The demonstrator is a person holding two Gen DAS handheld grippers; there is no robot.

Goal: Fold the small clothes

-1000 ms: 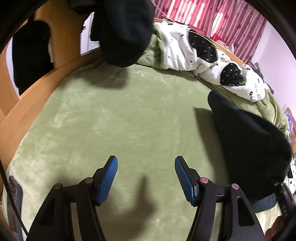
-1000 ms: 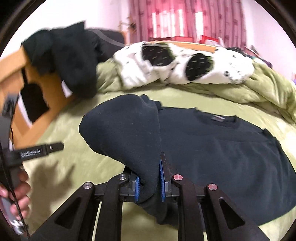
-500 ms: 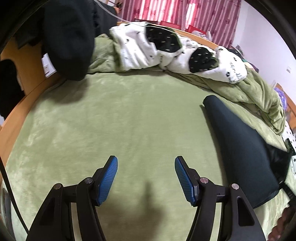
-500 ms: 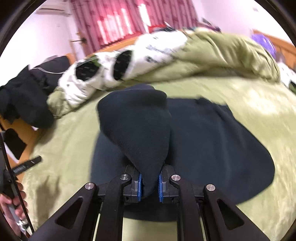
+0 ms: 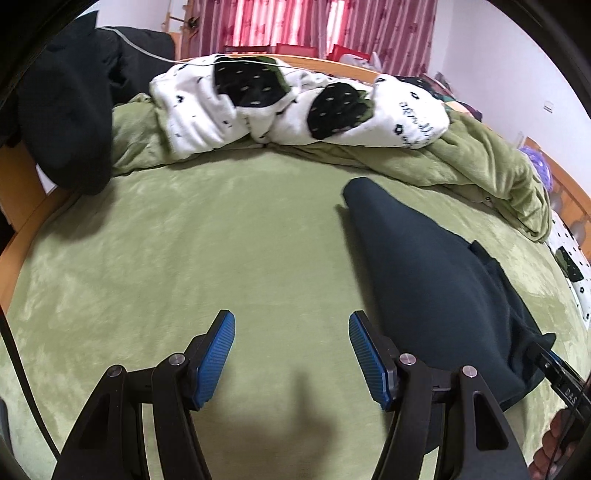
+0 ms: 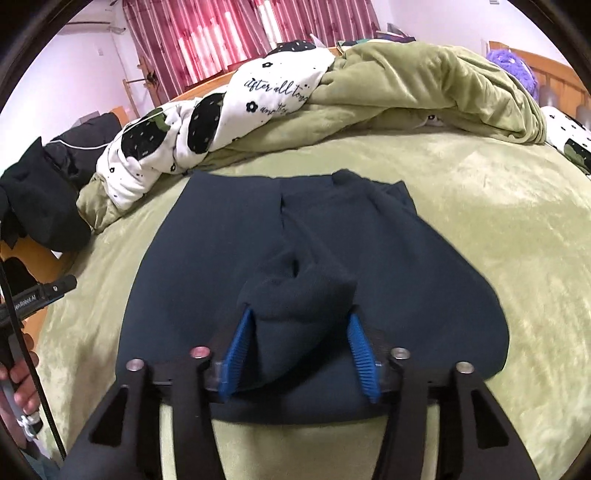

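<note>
the dark navy garment [image 6: 221, 258] lies spread on the green bed [image 6: 480, 206], its far edge close to a rumpled green blanket [image 6: 424, 85] and a white quilt with black patches [image 6: 177, 147] heaped along the back. the right tool [image 6: 297, 354] points down at the near edge of the garment, and its jaws are opening: a bunched fold of the navy cloth [image 6: 299, 306] sits between the blue pads [image 6: 236, 350], the left pad close against it while a gap shows before the right pad, so the cloth is between them rather than pinched. beyond that fold the garment shows a seam running away from the tool and lies mostly flat. the left tool [image 5: 291, 350] hangs over bare green bed with its jaws apart and nothing between them; its shadow falls on the cover just below. from the left wrist view the garment [image 5: 424, 280] lies just to the right of the tool's right finger, narrowing to a rounded end toward the quilt [image 5: 295, 107]. a pile of black clothes [image 5: 66, 122] rests at the left edge over the wooden bed frame [image 5: 22, 229]. red curtains [image 5: 314, 22] hang behind. a hand [image 6: 18, 380] grips the left tool's handle at the left edge of the right wrist view.
</note>
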